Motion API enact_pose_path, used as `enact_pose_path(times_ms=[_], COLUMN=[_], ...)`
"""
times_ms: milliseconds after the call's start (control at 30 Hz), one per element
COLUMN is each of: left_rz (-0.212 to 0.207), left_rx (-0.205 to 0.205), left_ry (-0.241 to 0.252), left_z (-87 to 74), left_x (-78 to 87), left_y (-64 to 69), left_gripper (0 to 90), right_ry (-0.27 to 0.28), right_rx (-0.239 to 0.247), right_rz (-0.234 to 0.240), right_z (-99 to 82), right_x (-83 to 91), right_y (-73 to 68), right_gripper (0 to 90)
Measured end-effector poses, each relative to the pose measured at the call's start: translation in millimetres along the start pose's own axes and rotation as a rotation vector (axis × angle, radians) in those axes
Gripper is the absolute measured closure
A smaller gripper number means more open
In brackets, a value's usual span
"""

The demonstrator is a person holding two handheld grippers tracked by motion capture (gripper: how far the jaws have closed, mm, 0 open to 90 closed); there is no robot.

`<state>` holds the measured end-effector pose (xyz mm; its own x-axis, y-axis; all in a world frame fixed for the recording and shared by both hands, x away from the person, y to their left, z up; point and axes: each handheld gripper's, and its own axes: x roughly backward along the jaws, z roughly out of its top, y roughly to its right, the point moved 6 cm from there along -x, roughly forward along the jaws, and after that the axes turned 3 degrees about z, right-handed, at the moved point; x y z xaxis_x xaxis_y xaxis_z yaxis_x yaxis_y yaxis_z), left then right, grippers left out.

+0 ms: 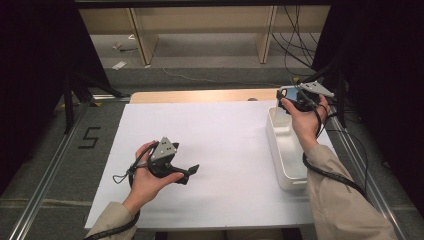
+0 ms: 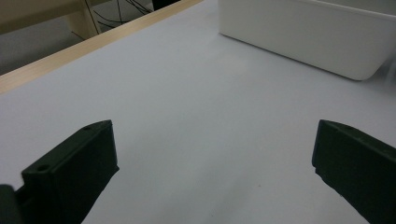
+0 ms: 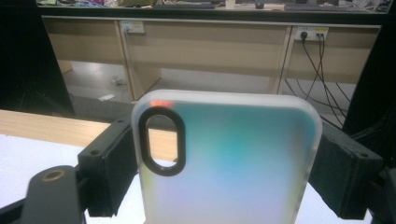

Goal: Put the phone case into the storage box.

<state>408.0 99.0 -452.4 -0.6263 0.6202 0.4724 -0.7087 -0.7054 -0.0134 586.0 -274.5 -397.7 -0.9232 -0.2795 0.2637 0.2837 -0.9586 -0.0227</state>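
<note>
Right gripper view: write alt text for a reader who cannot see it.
A translucent phone case with a black-rimmed oval camera cutout stands upright, clamped by its side edges in the right gripper. Behind it are a wooden table edge and wall sockets with cables.

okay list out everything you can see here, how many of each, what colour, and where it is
phone case: one, frosted translucent with a teal tint and a black oval camera cut-out, clamped between the right tool's jaws above the bin's far end
bin: one, white, long and open-topped, at the right edge of the table
table cover: one, white sheet over a table with a light wood strip along its far edge
desks: light wood, beyond the table, with wall sockets and black cables
marking: one, black "5" on the grey floor at left
left tool: one, black with grey plate, jaws wide apart with nothing between them, low over the sheet
right tool: one, black with grey plate, at the bin's far end
sleeves: two, beige
</note>
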Motion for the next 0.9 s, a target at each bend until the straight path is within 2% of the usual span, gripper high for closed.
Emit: enact_pose_path(times_ms=[900], left_rz=[-0.001], left_rx=[0.000], left_ry=[-0.001], left_z=[-0.3], left_x=[-0.3], left_y=[0.3], left_gripper=[0.0], right_ry=[-0.010], right_rx=[0.002], right_rz=[-0.002], right_z=[-4.3], right_x=[-4.1], right_y=[-0.4], right_gripper=[18.3])
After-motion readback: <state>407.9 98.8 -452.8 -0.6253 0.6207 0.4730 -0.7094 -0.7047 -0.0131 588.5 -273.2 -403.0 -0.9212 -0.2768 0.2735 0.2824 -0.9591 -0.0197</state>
